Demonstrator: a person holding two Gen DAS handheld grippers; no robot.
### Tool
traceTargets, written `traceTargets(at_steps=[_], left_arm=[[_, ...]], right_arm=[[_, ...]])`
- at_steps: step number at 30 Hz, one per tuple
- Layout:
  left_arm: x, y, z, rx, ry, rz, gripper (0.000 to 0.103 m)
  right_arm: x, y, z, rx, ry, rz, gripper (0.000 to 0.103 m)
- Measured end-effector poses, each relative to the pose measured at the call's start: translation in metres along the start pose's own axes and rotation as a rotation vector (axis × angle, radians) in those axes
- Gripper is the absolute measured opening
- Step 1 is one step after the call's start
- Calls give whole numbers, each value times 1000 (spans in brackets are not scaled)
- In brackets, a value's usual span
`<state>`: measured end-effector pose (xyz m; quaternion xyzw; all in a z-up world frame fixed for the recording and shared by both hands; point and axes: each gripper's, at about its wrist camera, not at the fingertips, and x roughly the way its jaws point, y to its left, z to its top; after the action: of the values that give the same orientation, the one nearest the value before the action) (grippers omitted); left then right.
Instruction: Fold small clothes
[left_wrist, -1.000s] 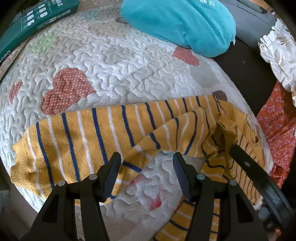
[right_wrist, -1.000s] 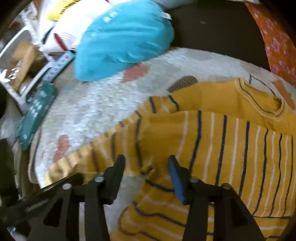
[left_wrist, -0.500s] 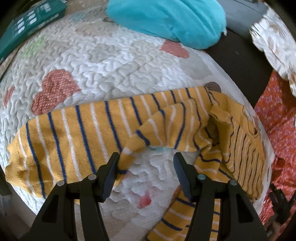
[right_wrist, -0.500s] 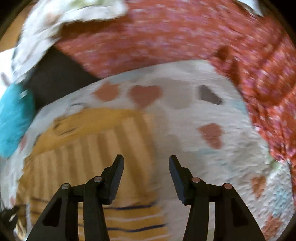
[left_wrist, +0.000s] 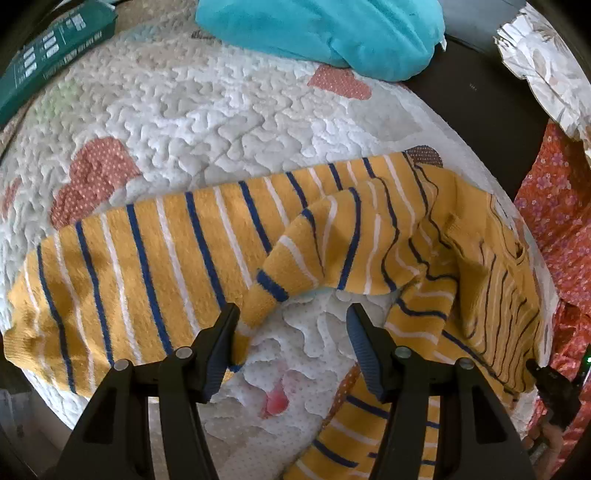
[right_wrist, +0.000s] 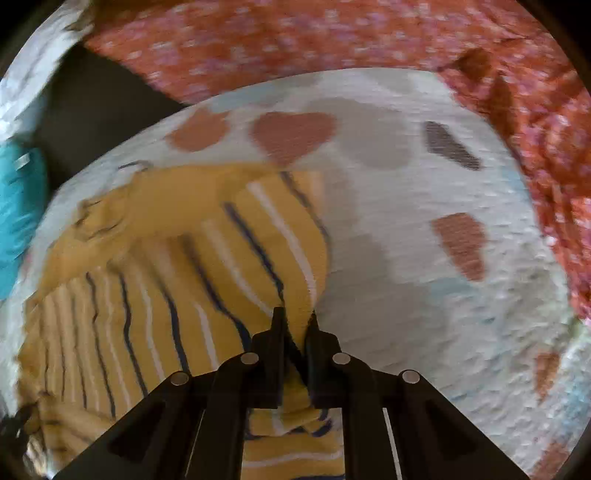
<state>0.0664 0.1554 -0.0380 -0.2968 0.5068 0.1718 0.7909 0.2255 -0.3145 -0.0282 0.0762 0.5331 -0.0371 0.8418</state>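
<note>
A yellow sweater (left_wrist: 207, 240) with blue and white stripes lies crumpled on a white quilt with heart patches (left_wrist: 207, 107). One long sleeve stretches to the left, and a folded part lies over the middle. My left gripper (left_wrist: 291, 332) is open just above the quilt, its left finger touching the sleeve's lower edge. In the right wrist view my right gripper (right_wrist: 294, 321) is shut on the sweater's edge (right_wrist: 229, 258), with the fabric pinched between the fingers. The right gripper also shows at the far right of the left wrist view (left_wrist: 554, 387).
A teal cushion (left_wrist: 332, 29) lies at the quilt's far edge. A dark green box (left_wrist: 48, 55) sits at the far left. Red floral cloth (right_wrist: 332, 40) borders the quilt on the right, and white patterned cloth (left_wrist: 546, 62) lies beyond it. A dark surface (left_wrist: 480, 96) shows behind.
My right gripper has closed on the sweater's edge after swinging to the right side. My left gripper stays open and has shifted slightly over the sleeve.
</note>
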Motion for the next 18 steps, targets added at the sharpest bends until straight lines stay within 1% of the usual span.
traceTargets(at_steps=[2, 3, 5, 6, 7, 8, 9, 11, 13, 14, 15, 16, 17, 18], left_arm=[[-1, 0, 0, 5, -3, 3, 59], [0, 0, 0, 7, -5, 5, 59], [0, 0, 0, 9, -7, 6, 59], [0, 0, 0, 9, -6, 6, 59], [-1, 0, -1, 9, -6, 4, 59], [-1, 0, -1, 10, -6, 3, 59], [-2, 0, -1, 12, -6, 4, 59], [-3, 2, -1, 9, -4, -1, 59], [-6, 4, -2, 1, -1, -4, 59], [-8, 6, -2, -7, -3, -4, 59], [-11, 9, -1, -15, -6, -5, 59], [-13, 12, 0, -27, -11, -8, 59], [-16, 16, 1, -42, -19, -11, 59], [-19, 20, 2, -55, -29, -9, 59]], right_arm=[[3, -9, 2, 26, 0, -49, 8], [6, -9, 4, 8, 8, -66, 9], [9, -5, 1, -33, 30, -51, 14], [6, -5, 1, -41, 20, -40, 18], [0, -7, -1, -31, 10, -21, 35], [-7, -12, -3, -8, 0, 7, 57], [-17, -20, -9, 22, -14, 26, 63], [-38, -34, -23, 55, -52, 20, 63], [-52, -34, -34, 30, -64, 16, 62], [-63, -28, -38, 4, -80, 27, 60], [-70, -17, -37, -20, -92, 46, 59], [-78, -1, -38, -54, -96, 86, 59], [-84, 25, -41, -112, -83, 152, 59], [-89, 48, -45, -164, -74, 195, 59]])
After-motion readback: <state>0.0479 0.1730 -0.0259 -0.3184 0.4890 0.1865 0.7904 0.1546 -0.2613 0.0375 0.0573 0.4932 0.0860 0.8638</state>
